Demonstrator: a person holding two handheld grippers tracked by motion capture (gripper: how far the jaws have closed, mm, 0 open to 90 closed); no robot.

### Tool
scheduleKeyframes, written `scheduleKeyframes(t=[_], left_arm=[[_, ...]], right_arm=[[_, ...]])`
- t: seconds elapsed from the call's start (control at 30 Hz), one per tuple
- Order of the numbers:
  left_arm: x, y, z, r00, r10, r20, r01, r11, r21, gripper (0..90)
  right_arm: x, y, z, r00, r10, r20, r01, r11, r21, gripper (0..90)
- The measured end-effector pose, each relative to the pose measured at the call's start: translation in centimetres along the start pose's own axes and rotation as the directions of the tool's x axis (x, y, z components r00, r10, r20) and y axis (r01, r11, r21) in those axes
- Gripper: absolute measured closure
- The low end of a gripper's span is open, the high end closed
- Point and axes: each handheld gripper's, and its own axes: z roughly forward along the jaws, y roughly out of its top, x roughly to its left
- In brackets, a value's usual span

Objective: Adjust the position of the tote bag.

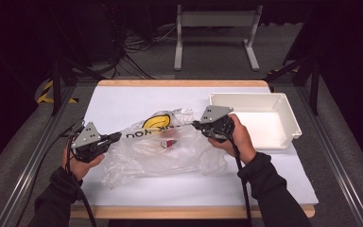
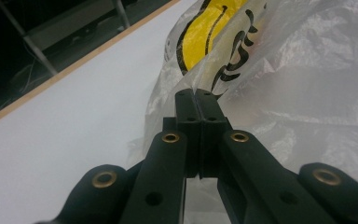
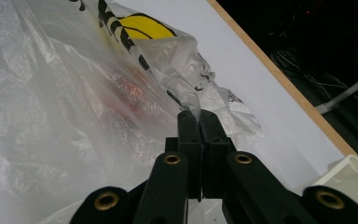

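On the white table [image 1: 123, 101] a clear plastic bag [image 1: 160, 151] stretches between both grippers. The left gripper [image 1: 118, 136] and right gripper [image 1: 194, 125] are each clamped on its rim. A small red item [image 1: 169, 143] sits inside. Next likely calls for lifting evenly toward the tray [image 1: 283, 101].

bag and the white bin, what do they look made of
Bag: thin clear plastic film, glossy and crinkled; a small red thing shows through it, and it has a yellow and black print. Bin: probably rigid moulded plastic, smooth matte white, with a rolled rim.

dark sleeves; black fingers [image 2: 200, 112] with brass rivets.
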Motion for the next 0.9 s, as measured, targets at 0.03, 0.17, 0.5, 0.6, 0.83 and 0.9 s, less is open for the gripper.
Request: scheduleKeyframes(t=[0.03,0.17,0.5,0.6,0.83,0.9], left_arm=[[0.2,0.1,0.0,1.0,-0.007,-0.005,0.007,1.0,-0.007,89.8],[1.1,0.5,0.1,0.9997,-0.017,-0.02,0.017,0.9996,-0.021,89.8],[2.7,0.7,1.4,0.9976,-0.008,-0.069,0.01,0.9996,0.026,89.8],[3.3,0.8,1.7,0.9966,-0.022,-0.079,0.025,0.9991,0.034,89.8],[4.0,1.9,1.8,0.9942,-0.013,-0.107,0.018,0.9985,0.051,88.9],[4.4,2.1,1.7,0.993,-0.031,-0.114,0.036,0.9982,0.047,86.3]], right_arm=[[-0.3,0.2,0.1,1.0,0.007,0.0,-0.007,1.0,0.001,89.8],[-1.1,0.7,0.7,0.9998,0.015,0.014,-0.015,0.9999,-0.003,89.8],[-2.8,0.9,2.4,0.9967,0.063,0.051,-0.063,0.998,-0.005,90.0],[-3.1,1.0,2.7,0.9962,0.068,0.054,-0.069,0.9976,0.0,90.0],[-3.7,1.4,2.9,0.9933,0.077,0.086,-0.077,0.997,0.0,90.0],[-3.8,1.4,2.9,0.9917,0.082,0.098,-0.083,0.9966,-0.001,90.0]])
